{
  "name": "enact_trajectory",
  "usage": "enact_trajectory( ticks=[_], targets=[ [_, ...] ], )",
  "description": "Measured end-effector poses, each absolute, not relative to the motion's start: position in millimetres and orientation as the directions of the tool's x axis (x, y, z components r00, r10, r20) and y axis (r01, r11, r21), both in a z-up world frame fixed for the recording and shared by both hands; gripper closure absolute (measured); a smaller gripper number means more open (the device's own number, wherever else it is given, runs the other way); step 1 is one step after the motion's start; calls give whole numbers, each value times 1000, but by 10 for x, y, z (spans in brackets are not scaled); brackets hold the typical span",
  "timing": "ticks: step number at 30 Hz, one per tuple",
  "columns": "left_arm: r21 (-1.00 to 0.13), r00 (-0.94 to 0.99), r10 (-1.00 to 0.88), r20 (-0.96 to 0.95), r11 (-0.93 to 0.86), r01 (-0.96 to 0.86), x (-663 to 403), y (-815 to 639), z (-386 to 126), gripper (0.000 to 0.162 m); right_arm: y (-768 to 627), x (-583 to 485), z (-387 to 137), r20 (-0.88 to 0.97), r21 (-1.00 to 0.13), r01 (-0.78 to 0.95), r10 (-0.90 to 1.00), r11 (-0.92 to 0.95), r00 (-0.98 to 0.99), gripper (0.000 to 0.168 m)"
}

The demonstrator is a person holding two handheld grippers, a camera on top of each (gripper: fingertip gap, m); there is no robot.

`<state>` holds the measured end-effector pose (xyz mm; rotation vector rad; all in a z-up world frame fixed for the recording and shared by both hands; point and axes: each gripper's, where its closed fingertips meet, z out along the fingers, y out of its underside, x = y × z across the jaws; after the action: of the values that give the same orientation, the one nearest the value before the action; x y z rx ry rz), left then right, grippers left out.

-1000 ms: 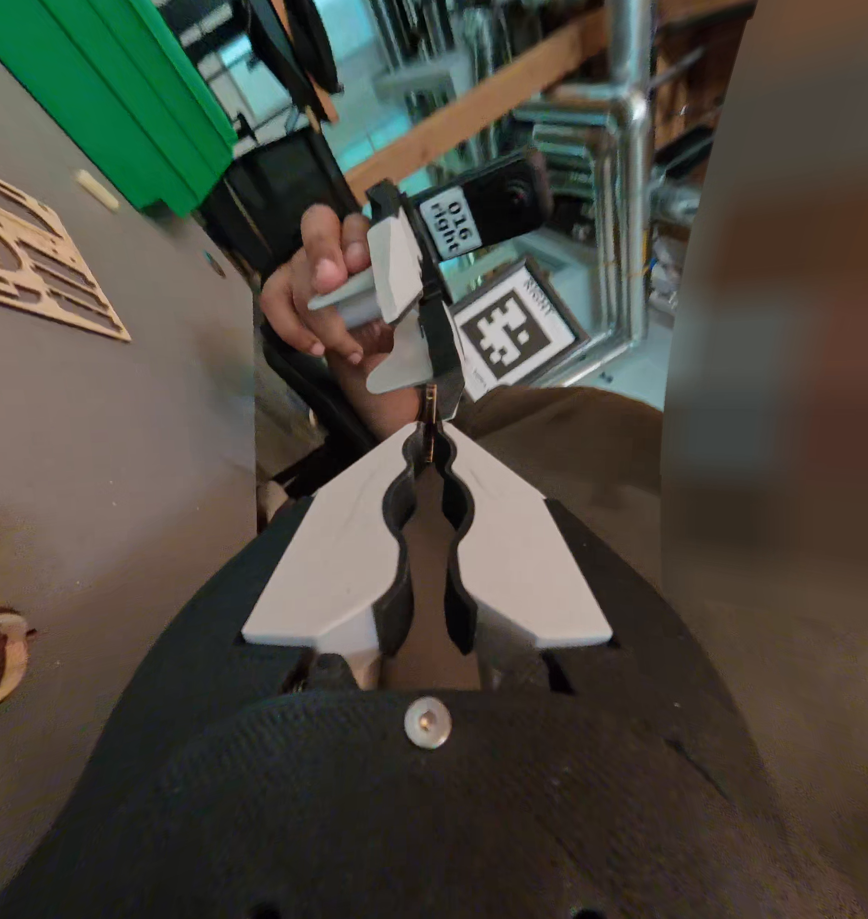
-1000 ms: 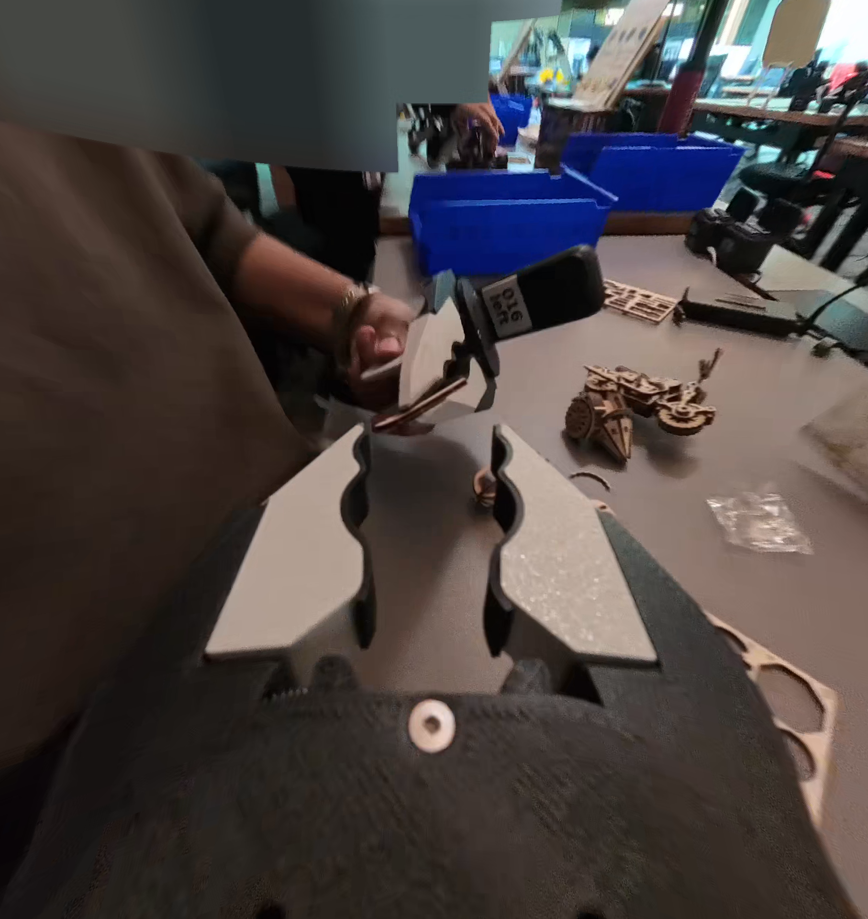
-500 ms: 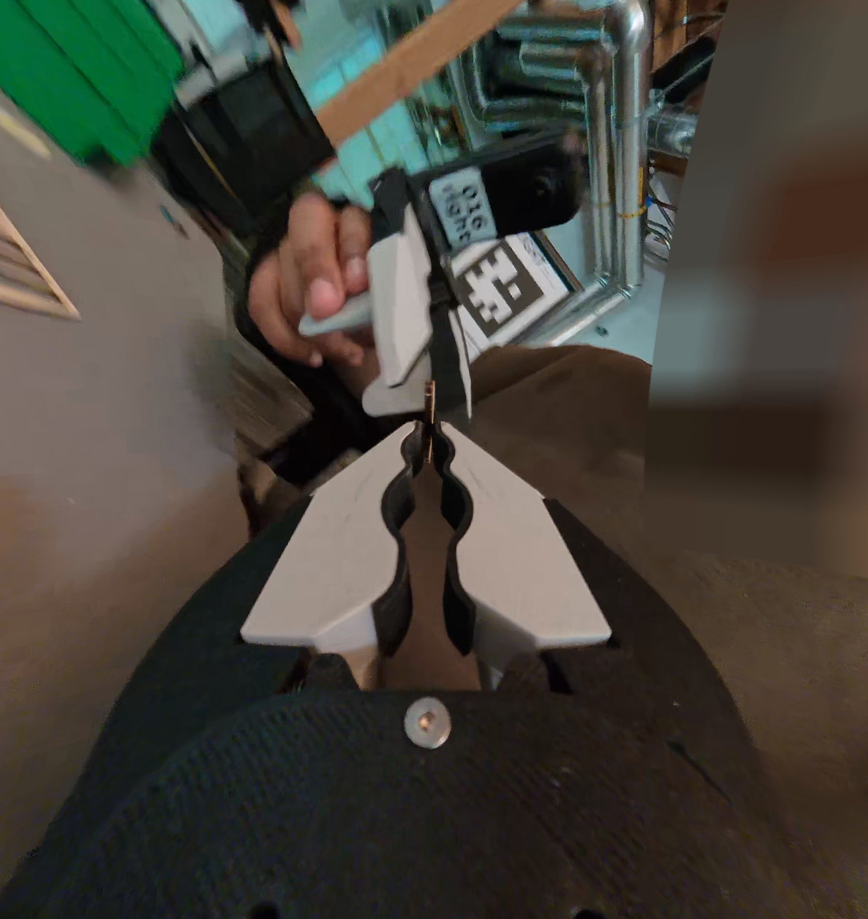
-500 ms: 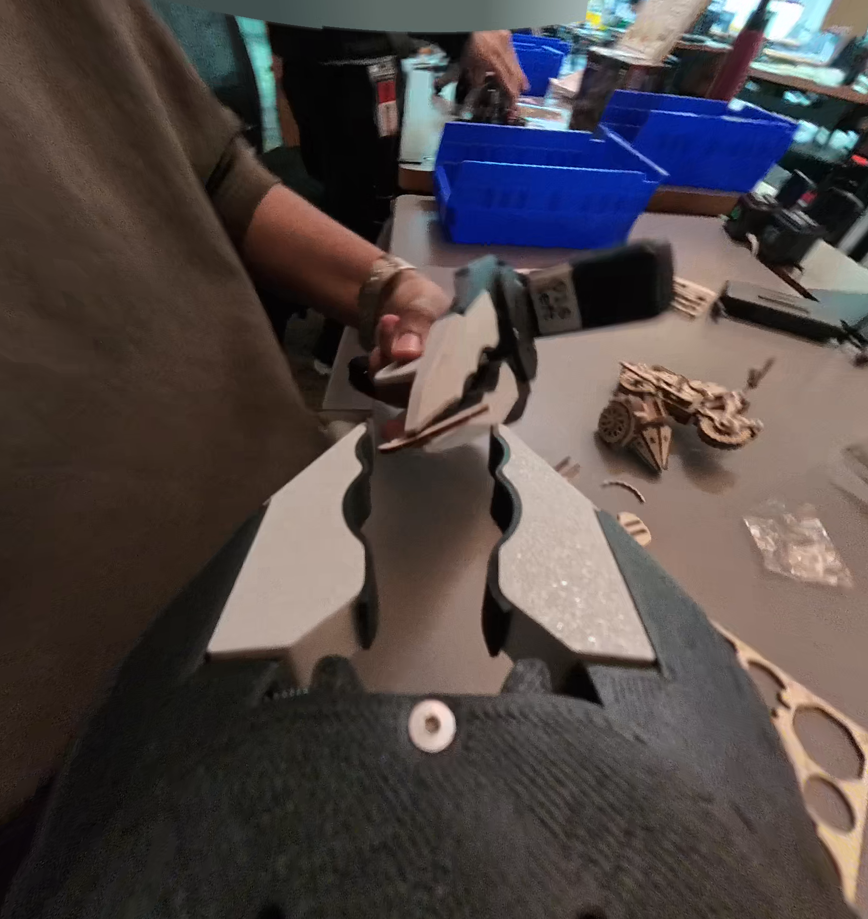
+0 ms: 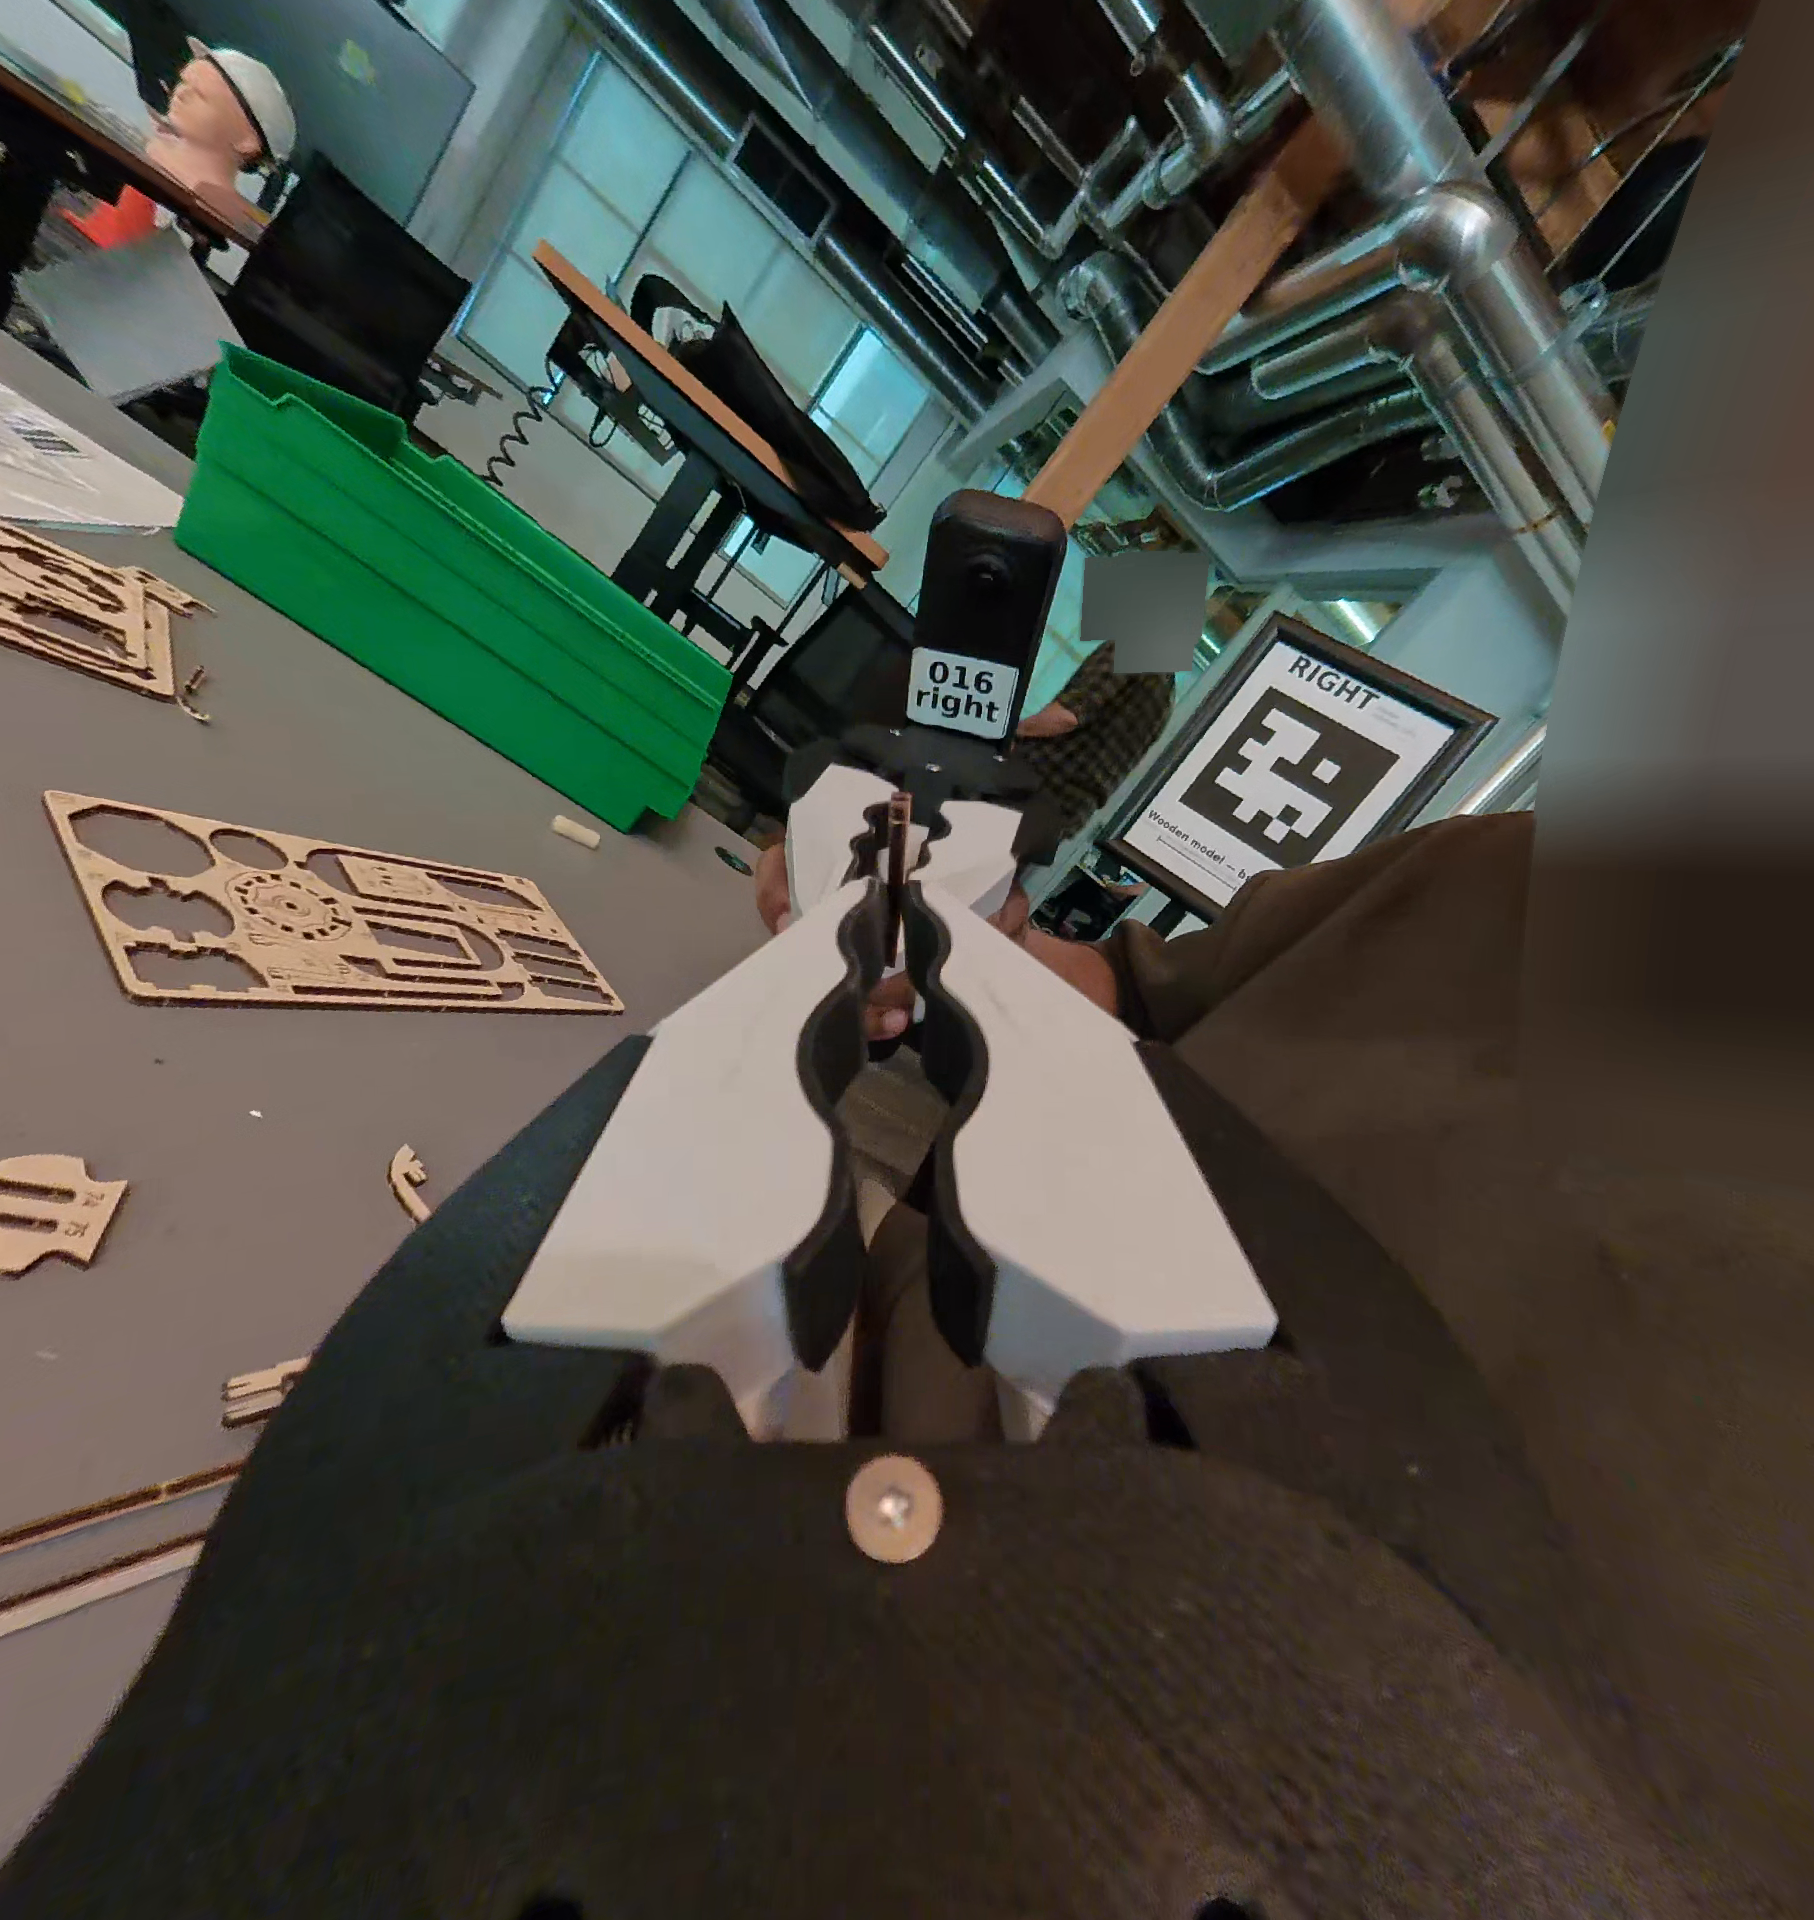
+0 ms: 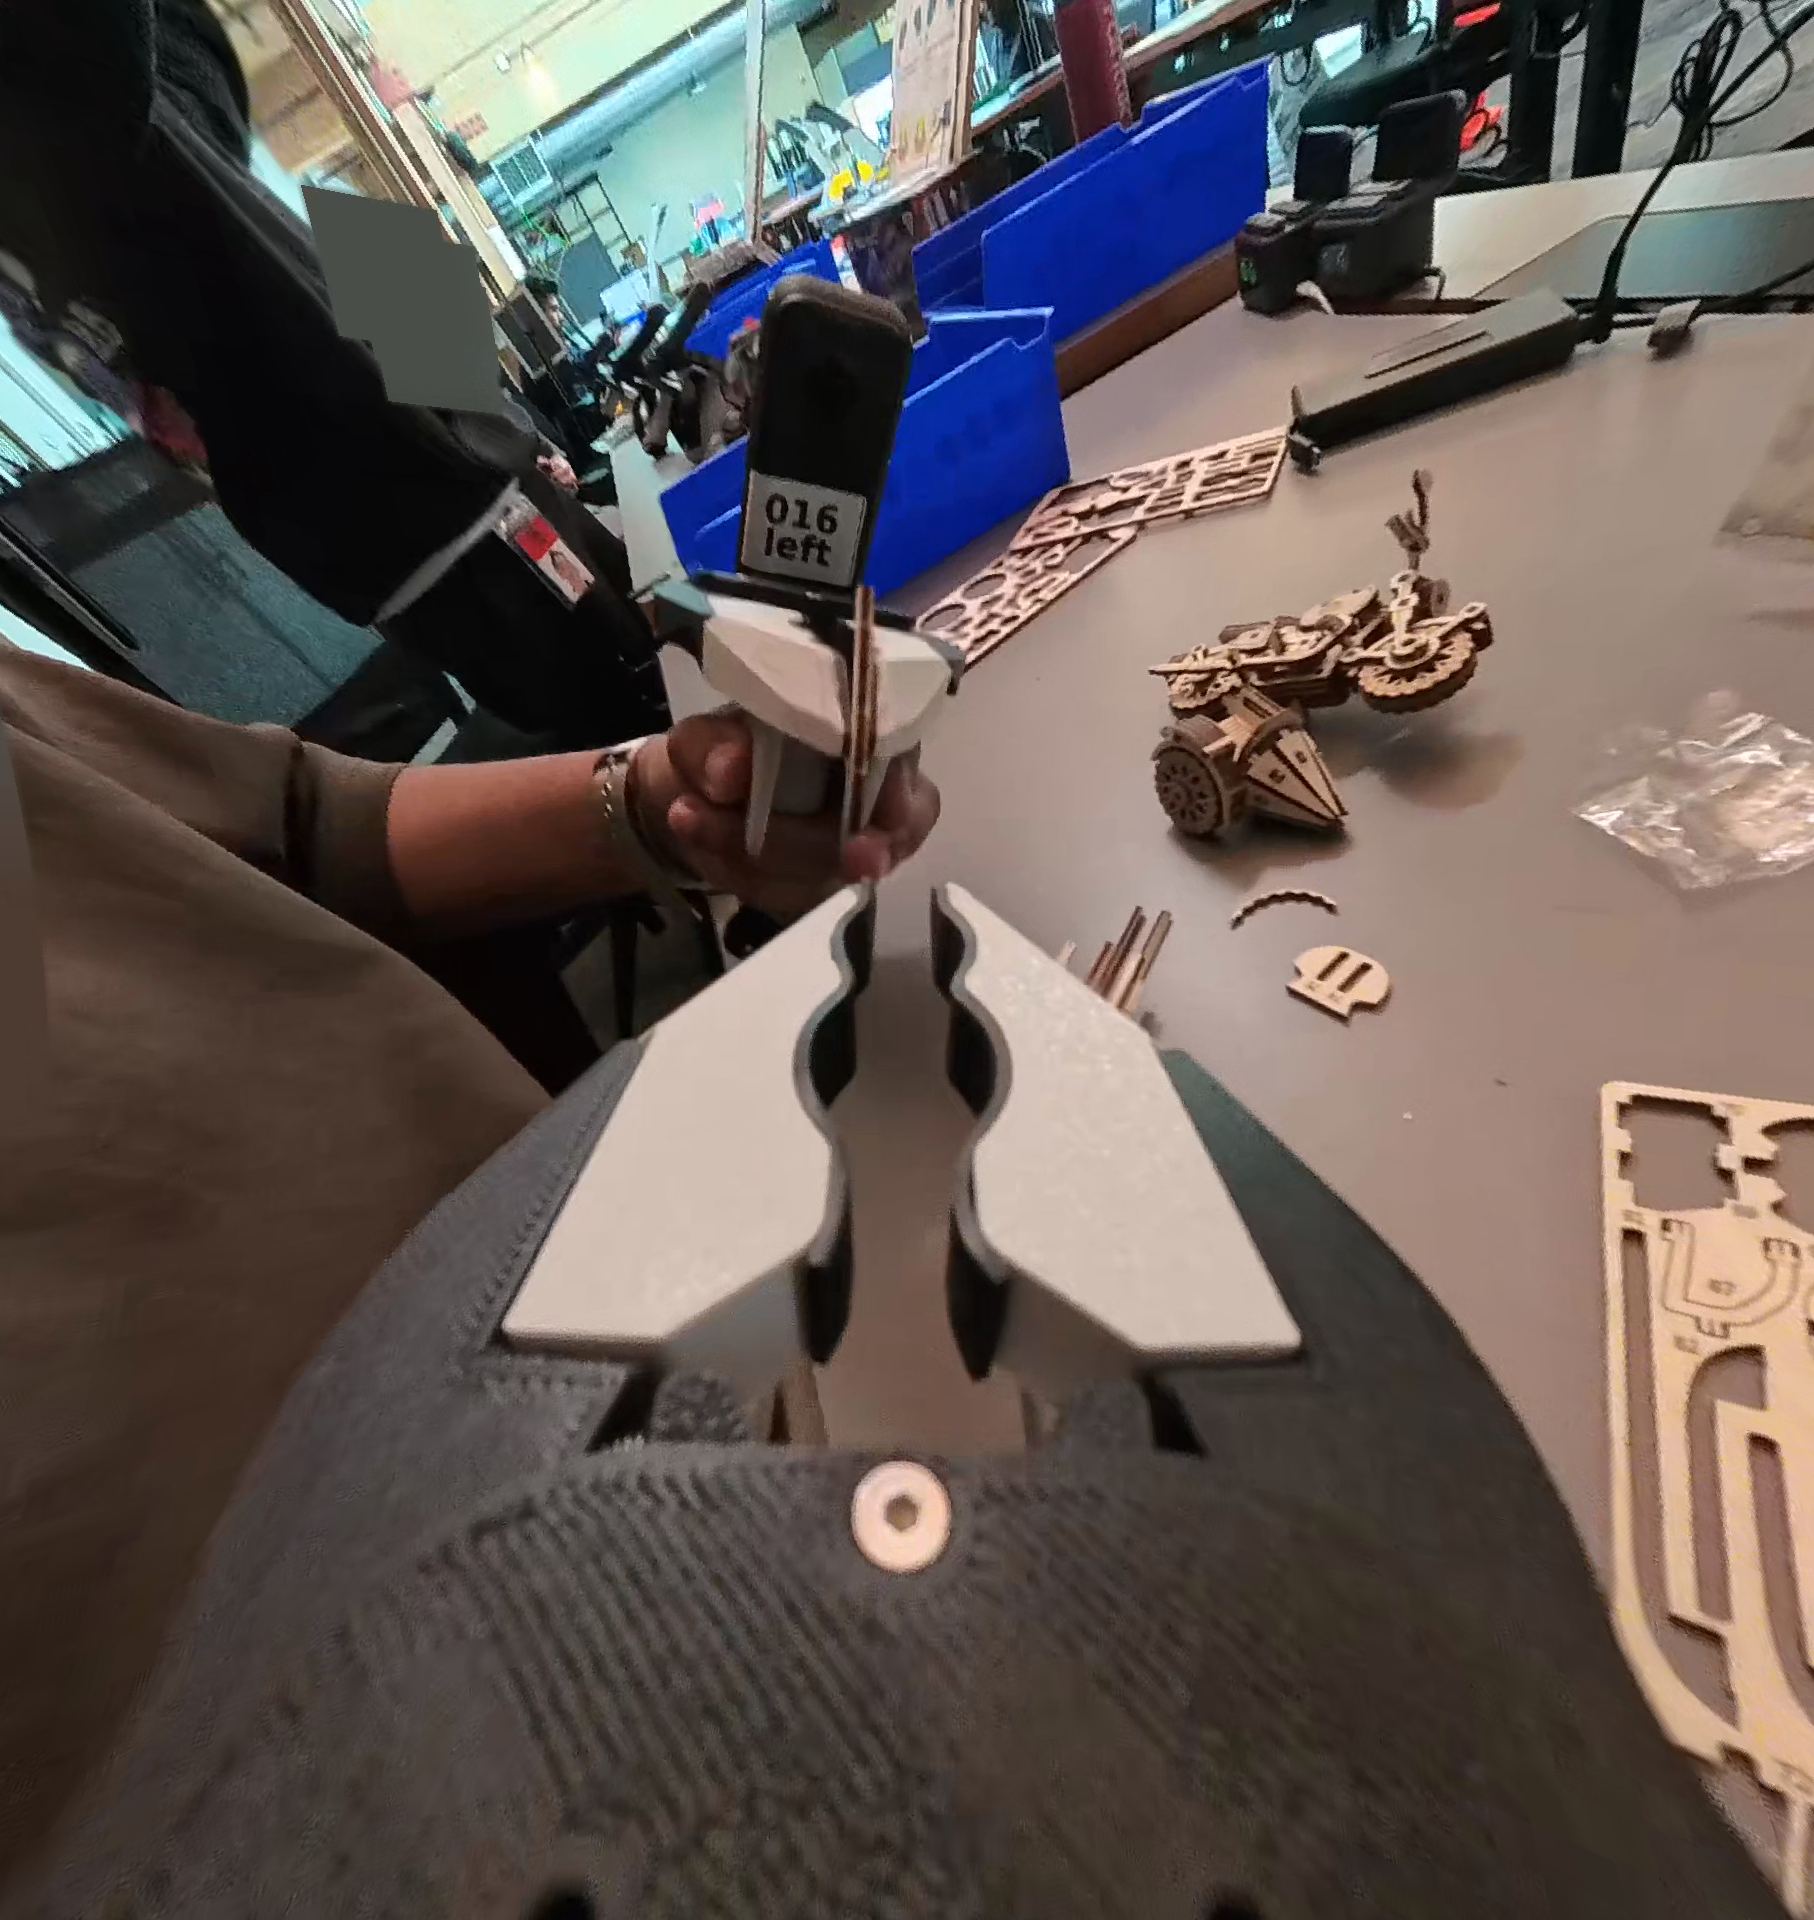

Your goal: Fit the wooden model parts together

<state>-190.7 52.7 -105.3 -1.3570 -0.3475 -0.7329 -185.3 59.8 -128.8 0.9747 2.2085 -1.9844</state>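
Wooden model part (image 6: 861, 717) update: it's a thin flat laser-cut strip, pale ply with dark burnt edges. It's pinched in the left gripper (image 5: 890, 920), whose fingers are closed tight on it.

What changed in the last second: the strip was lying tilted, almost flat, with the left gripper tipped on its side. Now that gripper stands upright and the strip is vertical, edge-on to both cameras. The right gripper (image 6: 903, 909) was gaping wide before. It has since narrowed to a slim gap, holds nothing, and points straight at the strip.

The strip's lower end sits right at the right gripper's left fingertip. I can't tell if they touch.

My read is that the two are now lined up for a handover or a re-grip, so the fitting itself isn't done yet.

Location: the strip is up in the air, well to the left of the half-built wooden motorcycle (image 6: 1318, 675) and nearer the person, off the grey table (image 6: 1557, 1039). A slotted round piece (image 6: 1339, 982) and a small toothed arc (image 6: 1282, 902) lie loose just in front of the motorcycle.
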Motion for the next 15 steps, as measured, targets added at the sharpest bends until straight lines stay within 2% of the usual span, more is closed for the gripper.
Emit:
enact_trajectory(
  ticks=[11,15],
  targets=[
    [-750,729,-285,622,51,660,-1843,576,-1036,161,512,-1810,-1182,-491,-864,496,363,-87,-792,166],
    [-758,738,-286,611,57,650,-1838,573,-1022,161,495,-1799,-1152,-547,-834,537,316,-126,-775,160]
  ],
)
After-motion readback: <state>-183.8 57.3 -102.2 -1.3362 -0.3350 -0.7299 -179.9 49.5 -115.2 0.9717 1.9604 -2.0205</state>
